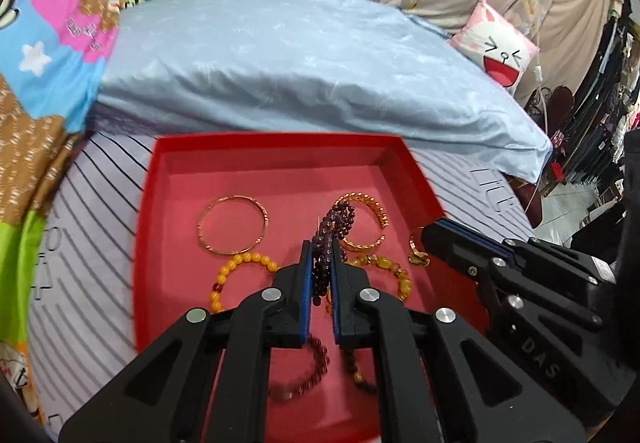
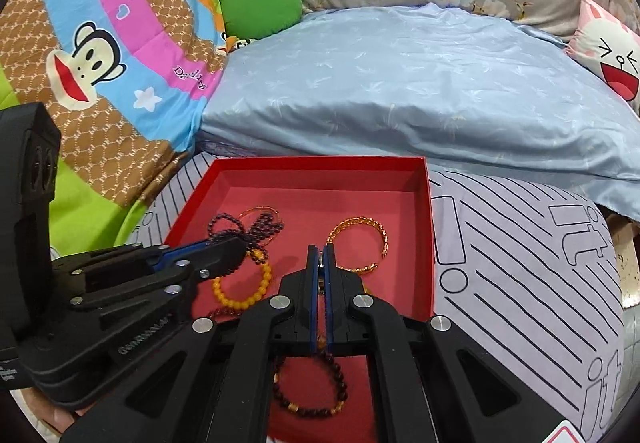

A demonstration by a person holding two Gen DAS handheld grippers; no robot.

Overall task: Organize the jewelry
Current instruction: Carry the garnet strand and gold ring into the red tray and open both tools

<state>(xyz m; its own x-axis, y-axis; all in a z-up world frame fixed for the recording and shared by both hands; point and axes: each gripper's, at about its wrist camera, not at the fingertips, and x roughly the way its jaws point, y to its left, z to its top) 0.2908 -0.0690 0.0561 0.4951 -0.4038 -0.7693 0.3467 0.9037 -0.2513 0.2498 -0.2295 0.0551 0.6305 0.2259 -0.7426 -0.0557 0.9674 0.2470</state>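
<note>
Jewelry is lying in a shallow red box [image 1: 276,147] on a striped sheet [image 1: 92,243], and part of it is hanging from the left gripper [image 1: 323,255]: a dark purple bead strand [image 1: 332,223] is being pinched between the blue pads, its long axis running away from the camera toward the box's far wall, with loose loops spilling past the fingertips. In the right wrist view the same left gripper [image 2: 236,243] is reaching in from the left side, the purple beads [image 2: 228,223] bunching at its tip. The right gripper [image 2: 320,263] is pressing its pads nearly together on a small metallic piece [image 2: 320,267], too small to identify. Under the grippers a yellow bead bracelet [image 1: 240,263] is resting beside a thin gold bangle [image 1: 232,223], and a twisted gold cuff [image 1: 372,211] is sitting toward the box's right wall, partly hidden by the hanging strand. A dark brown bead bracelet [image 2: 316,383] is showing clearly only in the right wrist view, near the box's front edge; in the left view it is blurred behind the fingers. Beyond the box a pale blue pillow [image 1: 300,63] is lying across the bed, with a cartoon blanket [image 2: 100,63] to the left and a pink cushion [image 1: 496,43] to the right.
</note>
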